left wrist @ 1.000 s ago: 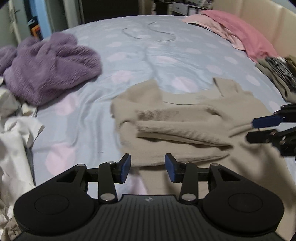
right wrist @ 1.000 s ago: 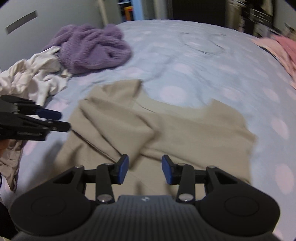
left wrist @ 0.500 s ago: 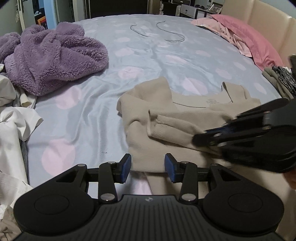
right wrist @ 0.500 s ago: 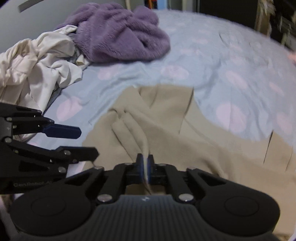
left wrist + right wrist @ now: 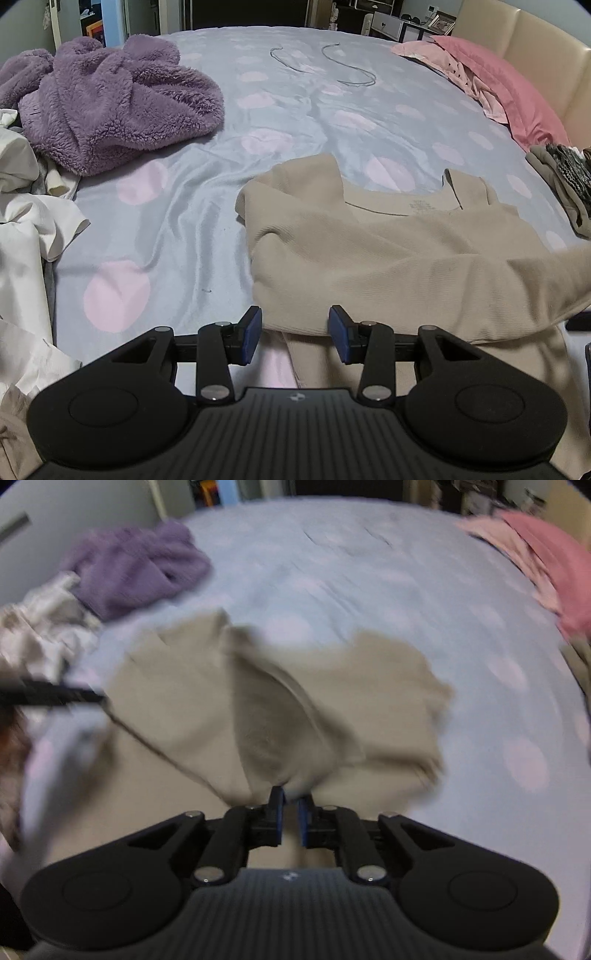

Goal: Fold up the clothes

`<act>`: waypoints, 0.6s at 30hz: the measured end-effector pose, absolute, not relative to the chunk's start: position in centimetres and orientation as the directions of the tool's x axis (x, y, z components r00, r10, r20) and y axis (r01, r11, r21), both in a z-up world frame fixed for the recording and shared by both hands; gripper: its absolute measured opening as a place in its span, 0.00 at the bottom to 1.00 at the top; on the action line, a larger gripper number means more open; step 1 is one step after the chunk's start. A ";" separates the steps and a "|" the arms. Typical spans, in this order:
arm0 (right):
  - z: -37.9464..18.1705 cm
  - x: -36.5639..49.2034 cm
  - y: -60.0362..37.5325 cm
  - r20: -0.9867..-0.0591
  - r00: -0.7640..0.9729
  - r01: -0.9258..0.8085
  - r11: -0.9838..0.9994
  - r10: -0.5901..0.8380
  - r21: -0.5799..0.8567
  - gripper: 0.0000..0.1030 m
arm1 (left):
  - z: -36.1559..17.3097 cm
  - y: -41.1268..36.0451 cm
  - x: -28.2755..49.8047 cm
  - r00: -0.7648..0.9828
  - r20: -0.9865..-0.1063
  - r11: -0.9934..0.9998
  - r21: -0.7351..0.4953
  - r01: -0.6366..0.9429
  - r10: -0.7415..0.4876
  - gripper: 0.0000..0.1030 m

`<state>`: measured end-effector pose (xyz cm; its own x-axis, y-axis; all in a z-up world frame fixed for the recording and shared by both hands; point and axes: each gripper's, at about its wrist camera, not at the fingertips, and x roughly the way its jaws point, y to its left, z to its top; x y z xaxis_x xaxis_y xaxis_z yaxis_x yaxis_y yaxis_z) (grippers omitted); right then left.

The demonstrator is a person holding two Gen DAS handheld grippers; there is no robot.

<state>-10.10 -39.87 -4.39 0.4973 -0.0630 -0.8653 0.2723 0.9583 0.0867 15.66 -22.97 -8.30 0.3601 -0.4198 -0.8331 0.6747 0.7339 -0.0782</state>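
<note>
A beige ribbed sweater (image 5: pixel 369 243) lies on the blue polka-dot bed sheet (image 5: pixel 184 206), neckline away from me. My left gripper (image 5: pixel 294 332) is open and empty, hovering at the sweater's near left edge. My right gripper (image 5: pixel 291 814) is shut on the end of the sweater's sleeve (image 5: pixel 269 746) and holds it stretched toward the right. In the left wrist view the sleeve (image 5: pixel 517 280) runs across the sweater's front to the right edge. The right wrist view is motion-blurred; the left gripper shows there as a dark shape (image 5: pixel 48 694) at the left.
A purple fleece garment (image 5: pixel 107 99) lies at the back left. White clothes (image 5: pixel 26 229) pile at the left edge. Pink pillows (image 5: pixel 498 85) and a beige headboard (image 5: pixel 535 44) are at the right, with dark folded clothes (image 5: pixel 561 184). A thin cord (image 5: pixel 347 70) lies far back.
My right gripper closed on the sleeve end lying on the sweater's left and pulled it across the front to the right. My left gripper stayed open in place.
</note>
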 end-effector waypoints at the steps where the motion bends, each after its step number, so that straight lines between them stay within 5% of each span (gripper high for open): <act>1: -4.9 -10.9 -40.3 -0.878 0.474 0.289 0.954 -0.072 0.078 0.12 | -8.3 -23.0 15.6 0.360 -0.833 0.734 -0.079 0.674 -0.420 0.37; 4: -5.3 -12.5 -41.8 -0.886 0.456 0.347 0.934 -0.084 0.090 0.14 | -8.2 -22.8 15.6 0.363 -0.832 0.738 -0.080 0.670 -0.420 0.37; 6: -5.0 -13.3 -43.1 -0.877 0.474 0.390 0.912 -0.082 0.126 0.32 | -8.2 -22.7 15.6 0.367 -0.832 0.744 -0.078 0.664 -0.416 0.37; 18: -8.0 -10.9 -50.8 -0.851 0.525 0.570 0.732 0.025 0.374 0.40 | -8.8 -22.4 16.7 0.374 -0.840 0.768 -0.076 0.635 -0.393 0.37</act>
<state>-10.86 -50.84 -8.02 0.5253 0.0249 -0.8506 0.5703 0.7316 0.3736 16.70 -22.40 -8.76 0.3738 -0.3927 -0.8403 0.6353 0.7684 -0.0764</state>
